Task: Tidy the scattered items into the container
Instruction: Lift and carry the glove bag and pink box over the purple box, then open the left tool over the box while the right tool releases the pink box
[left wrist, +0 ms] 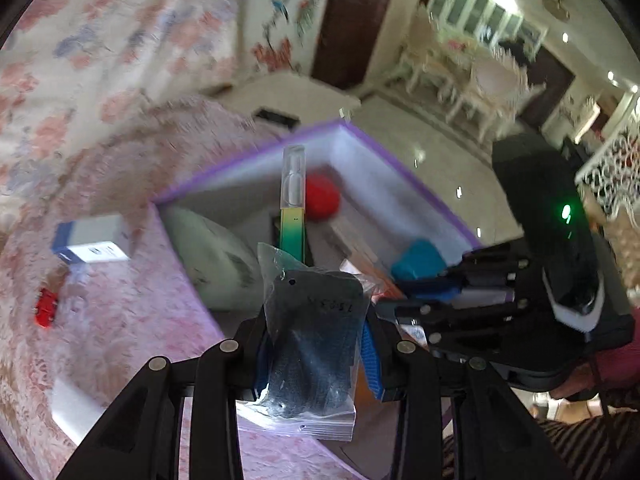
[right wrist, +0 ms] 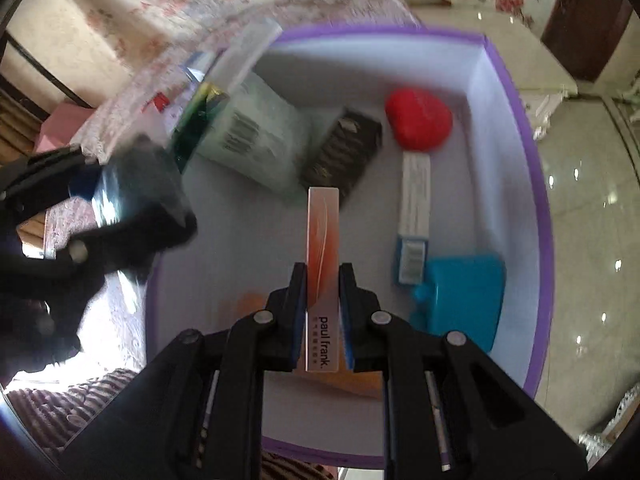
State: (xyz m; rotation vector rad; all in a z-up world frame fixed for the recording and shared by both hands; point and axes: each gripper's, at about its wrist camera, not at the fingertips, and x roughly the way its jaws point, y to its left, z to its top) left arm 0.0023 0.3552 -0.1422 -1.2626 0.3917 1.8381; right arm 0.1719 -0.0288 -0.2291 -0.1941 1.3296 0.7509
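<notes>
My left gripper is shut on a clear zip bag with a dark item, together with a green-yellow tube with a clear cap, held at the near edge of the purple-rimmed white box. My right gripper is shut on an orange "paul frank" box and holds it above the inside of the container. The left gripper with its bag shows at the container's left edge. Inside lie a red heart-shaped case, a teal case, a dark box, a pale green pack and a white-blue box.
On the pink floral bedcover lie a blue-white box, a small red item and a white object. A glossy tiled floor lies beyond the container. My right gripper's body hangs at the container's right side.
</notes>
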